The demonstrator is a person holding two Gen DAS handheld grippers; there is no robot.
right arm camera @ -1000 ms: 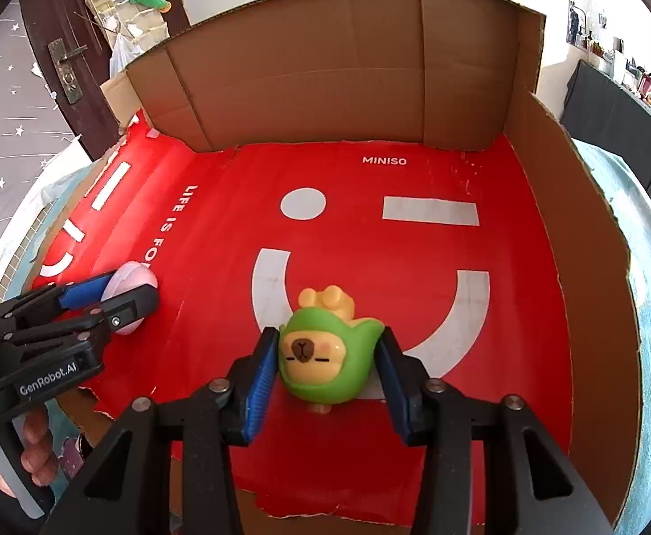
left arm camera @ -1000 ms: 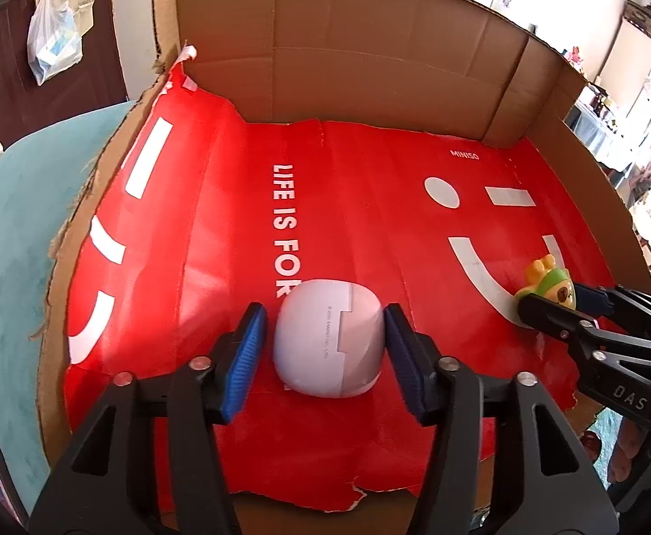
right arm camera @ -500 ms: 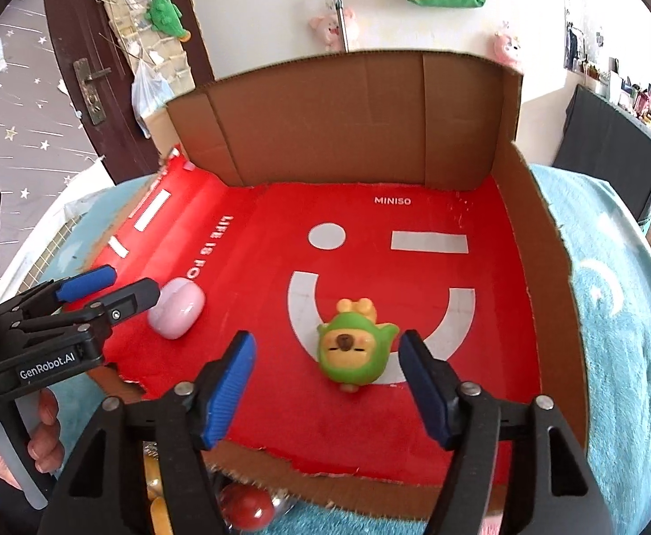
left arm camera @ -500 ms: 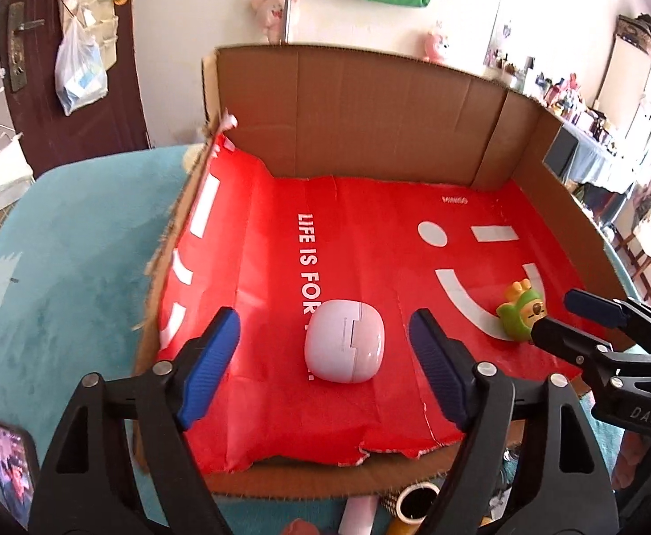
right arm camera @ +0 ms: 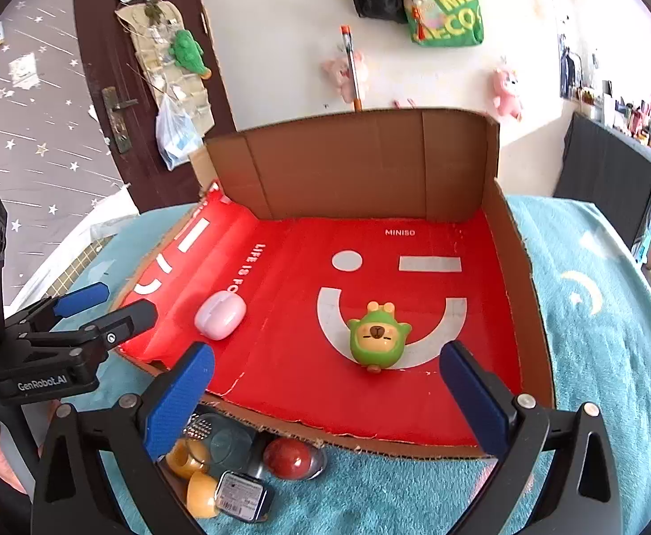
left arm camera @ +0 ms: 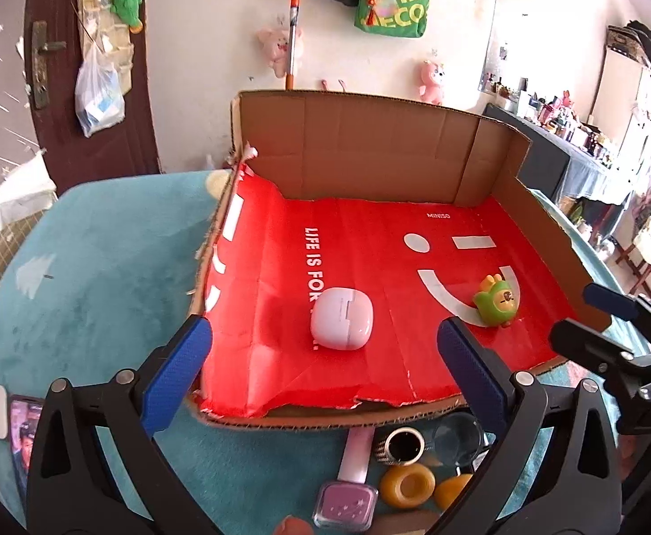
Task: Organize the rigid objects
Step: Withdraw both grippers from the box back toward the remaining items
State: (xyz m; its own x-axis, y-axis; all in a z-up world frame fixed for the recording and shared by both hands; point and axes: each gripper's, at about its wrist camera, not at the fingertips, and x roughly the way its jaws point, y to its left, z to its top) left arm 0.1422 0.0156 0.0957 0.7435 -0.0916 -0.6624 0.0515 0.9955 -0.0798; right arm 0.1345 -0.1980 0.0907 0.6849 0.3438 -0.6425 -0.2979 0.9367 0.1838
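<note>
Two prints on red liner: "MINISO", "LIFE IS FO…".

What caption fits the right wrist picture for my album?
Open right gripper above a green toy and pink case on the red-lined box.

Setting: a lived-in home, likely a bedroom. Evidence: a dark wooden door with a brass handle is standing at left, a plastic bag hanging on it; pink plush toys and a green tote bag are hanging on the white wall; a teal plush blanket with moon motifs is covering the surface; a cluttered sideboard is running along the right.
</note>
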